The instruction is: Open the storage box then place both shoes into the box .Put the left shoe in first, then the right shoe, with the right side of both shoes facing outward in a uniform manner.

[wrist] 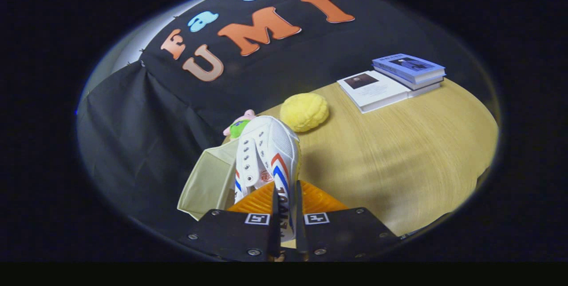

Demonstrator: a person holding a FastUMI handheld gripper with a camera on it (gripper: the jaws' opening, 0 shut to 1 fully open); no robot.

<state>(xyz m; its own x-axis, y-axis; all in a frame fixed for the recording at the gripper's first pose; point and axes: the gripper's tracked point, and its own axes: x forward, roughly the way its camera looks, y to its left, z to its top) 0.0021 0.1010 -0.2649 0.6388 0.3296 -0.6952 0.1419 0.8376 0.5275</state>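
Observation:
A white canvas shoe (268, 157) with red and blue stripes on its side is held in my gripper (286, 208), both fingers pressed on its heel wall. The shoe points away from me, tilted, lifted over the table. Just left of the shoe and below it stands the pale fabric storage box (207, 184) with its top open; its inside wall shows. The shoe's lower part overlaps the box's right edge.
The wooden table (399, 161) stretches to the right. A yellow plush ball (304, 111) lies beyond the shoe's toe, and a small pink and green toy (238, 127) beside it. Books (390, 81) are stacked at the far right.

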